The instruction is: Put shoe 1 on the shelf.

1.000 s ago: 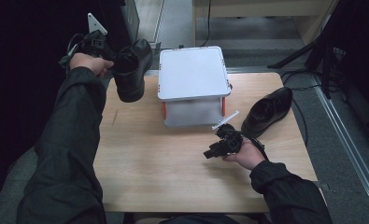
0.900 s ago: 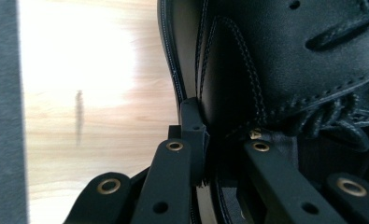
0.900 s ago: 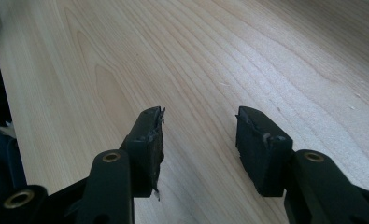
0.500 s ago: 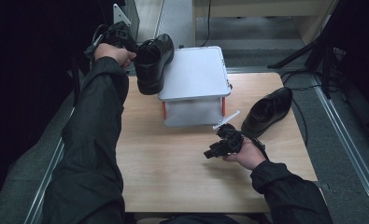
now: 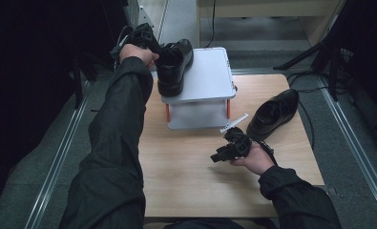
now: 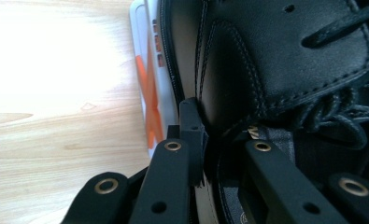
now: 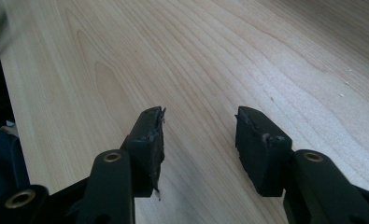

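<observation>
My left gripper (image 5: 147, 42) is at the far left, shut on the side wall of a black leather shoe (image 5: 173, 66). Its jaws have just eased open slightly, with the wall still between them. The shoe hangs over the left edge of a white raised stand (image 5: 210, 78), toe towards me; whether it rests on the top I cannot tell. In the left gripper view, one jaw of the left gripper (image 6: 224, 135) is outside the shoe (image 6: 275, 56) and one inside. My right gripper (image 5: 215, 157) lies low over the wooden table, open and empty, as the right gripper (image 7: 198, 135) shows close up.
A second black shoe (image 5: 274, 112) lies on the wooden table (image 5: 186, 186) to the right of the stand, just beyond my right hand. The stand has orange legs (image 6: 150, 93). Metal rails and dark floor flank the table; cables run at the far right.
My left hand has carried the shoe rightward and towards the stand, from beside it to over its left edge. The right hand has stayed put.
</observation>
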`<state>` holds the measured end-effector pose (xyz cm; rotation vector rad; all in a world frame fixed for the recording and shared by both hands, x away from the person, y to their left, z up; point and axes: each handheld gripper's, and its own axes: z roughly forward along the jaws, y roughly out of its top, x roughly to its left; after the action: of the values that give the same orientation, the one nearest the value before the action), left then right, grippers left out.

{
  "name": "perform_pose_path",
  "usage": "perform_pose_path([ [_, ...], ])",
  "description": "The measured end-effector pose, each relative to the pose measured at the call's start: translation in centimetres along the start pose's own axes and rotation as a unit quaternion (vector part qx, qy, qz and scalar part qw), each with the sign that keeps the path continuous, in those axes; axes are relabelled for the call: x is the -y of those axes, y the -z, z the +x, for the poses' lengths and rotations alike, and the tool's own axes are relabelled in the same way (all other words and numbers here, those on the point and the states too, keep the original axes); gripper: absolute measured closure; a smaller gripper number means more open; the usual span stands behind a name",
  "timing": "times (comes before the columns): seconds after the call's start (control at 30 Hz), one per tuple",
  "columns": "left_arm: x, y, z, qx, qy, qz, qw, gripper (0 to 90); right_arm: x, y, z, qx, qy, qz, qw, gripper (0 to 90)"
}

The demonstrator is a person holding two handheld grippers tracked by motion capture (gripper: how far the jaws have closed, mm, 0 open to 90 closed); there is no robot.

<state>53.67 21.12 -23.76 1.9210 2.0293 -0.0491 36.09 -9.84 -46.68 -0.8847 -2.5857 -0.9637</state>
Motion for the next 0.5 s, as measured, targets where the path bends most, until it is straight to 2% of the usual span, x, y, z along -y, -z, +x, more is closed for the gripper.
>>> perform_pose_path([
  [0.1,0.02,-0.23,-0.44,0.001,0.002,0.004,1.0000,83.0,0.07,0.05,-0.04,0.001,-0.001,0.000,1.0000,52.2],
  [0.27,0.18,-0.45,-0.80,0.016,0.010,0.010,0.9998,80.6,0.25,0.19,-0.08,0.005,-0.001,-0.003,1.0000,52.4],
  [0.5,0.76,-0.80,-1.28,0.030,0.006,0.011,0.9995,76.0,0.37,0.21,-0.01,0.007,0.000,0.000,1.0000,52.7],
])
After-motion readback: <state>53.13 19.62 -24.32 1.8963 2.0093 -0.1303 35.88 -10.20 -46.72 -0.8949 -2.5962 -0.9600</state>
